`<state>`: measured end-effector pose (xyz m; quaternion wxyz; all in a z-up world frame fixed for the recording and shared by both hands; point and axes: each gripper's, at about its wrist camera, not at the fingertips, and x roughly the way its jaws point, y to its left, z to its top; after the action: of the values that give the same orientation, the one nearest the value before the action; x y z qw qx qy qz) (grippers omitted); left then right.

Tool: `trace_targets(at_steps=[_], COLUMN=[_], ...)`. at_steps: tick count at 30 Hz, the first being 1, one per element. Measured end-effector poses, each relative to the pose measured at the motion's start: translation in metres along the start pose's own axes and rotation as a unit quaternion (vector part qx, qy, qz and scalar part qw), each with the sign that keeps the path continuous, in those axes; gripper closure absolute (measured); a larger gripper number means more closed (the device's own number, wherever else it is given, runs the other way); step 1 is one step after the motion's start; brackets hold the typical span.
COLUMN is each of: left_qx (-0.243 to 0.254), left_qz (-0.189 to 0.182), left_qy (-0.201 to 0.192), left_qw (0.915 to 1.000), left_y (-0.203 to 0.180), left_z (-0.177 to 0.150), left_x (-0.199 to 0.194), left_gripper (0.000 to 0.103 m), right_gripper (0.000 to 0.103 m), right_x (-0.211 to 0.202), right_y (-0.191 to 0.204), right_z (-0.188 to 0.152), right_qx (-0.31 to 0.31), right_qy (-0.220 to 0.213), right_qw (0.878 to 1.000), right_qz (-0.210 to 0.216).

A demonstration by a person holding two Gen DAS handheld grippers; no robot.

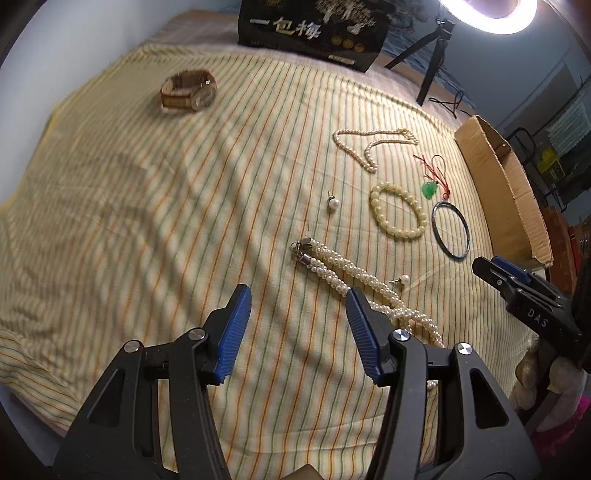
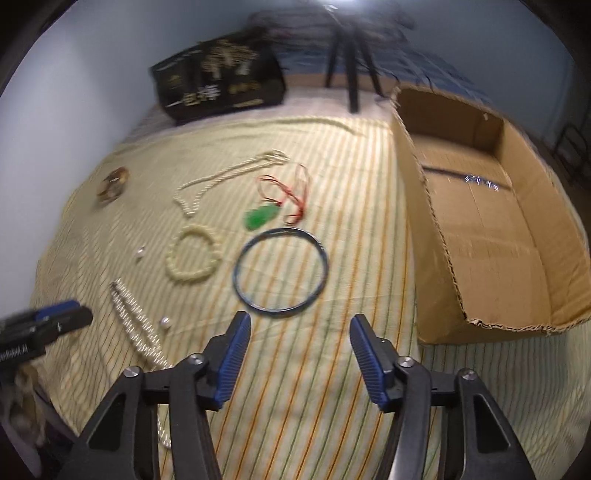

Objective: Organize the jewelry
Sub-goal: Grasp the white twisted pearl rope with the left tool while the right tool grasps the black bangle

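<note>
Jewelry lies spread on a striped yellow cloth (image 1: 147, 221). A gold watch (image 1: 188, 90) sits far left. A thin pearl necklace (image 1: 369, 146), a cream bead bracelet (image 1: 398, 216), a green pendant on red cord (image 1: 430, 188), a dark bangle (image 1: 451, 232), a twisted pearl rope (image 1: 354, 277) and two pearl earrings (image 1: 333, 202) lie to the right. My left gripper (image 1: 299, 306) is open and empty, just left of the pearl rope. My right gripper (image 2: 300, 334) is open and empty, hovering just short of the bangle (image 2: 280, 269).
An open, empty cardboard box (image 2: 491, 229) stands at the cloth's right edge. A black printed box (image 1: 314, 29) and a tripod (image 1: 432, 55) stand at the back by a ring light. The wall is on the left.
</note>
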<state>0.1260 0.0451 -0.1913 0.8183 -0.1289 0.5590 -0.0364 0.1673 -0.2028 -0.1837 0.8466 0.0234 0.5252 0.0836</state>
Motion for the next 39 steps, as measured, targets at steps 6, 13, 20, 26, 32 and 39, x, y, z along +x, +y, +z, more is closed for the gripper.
trace_targets(at_steps=[6, 13, 20, 26, 32, 39], left_qx=[-0.026, -0.045, -0.08, -0.031, 0.057, 0.057], left_qz=[-0.012, -0.004, -0.03, 0.021, 0.1, 0.104], left_qy=[0.02, 0.025, 0.028, 0.021, -0.01, -0.024], left_qw=[0.9994, 0.9987, 0.9959, 0.9991, 0.9933, 0.9927], left_y=[0.003, 0.003, 0.013, -0.007, -0.039, -0.036], left_z=[0.008, 0.017, 0.023, 0.023, 0.016, 0.019], left_x=[0.017, 0.035, 0.037, 0.041, 0.051, 0.047], left_gripper=[0.053, 0.058, 0.058, 0.058, 0.06, 0.095], right_gripper=[0.054, 0.058, 0.062, 0.063, 0.063, 0.071], right_x=[0.015, 0.021, 0.026, 0.031, 0.035, 0.036], right_y=[-0.012, -0.018, -0.017, -0.01, -0.003, 0.005], right_z=[0.007, 0.013, 0.017, 0.019, 0.022, 0.019], right_qx=[0.047, 0.079, 0.088, 0.075, 0.061, 0.041], right_qy=[0.013, 0.009, 0.009, 0.006, 0.006, 0.001], right_qw=[0.999, 0.997, 0.996, 0.997, 0.997, 0.998], right_qz=[0.002, 0.006, 0.002, -0.019, -0.036, -0.057])
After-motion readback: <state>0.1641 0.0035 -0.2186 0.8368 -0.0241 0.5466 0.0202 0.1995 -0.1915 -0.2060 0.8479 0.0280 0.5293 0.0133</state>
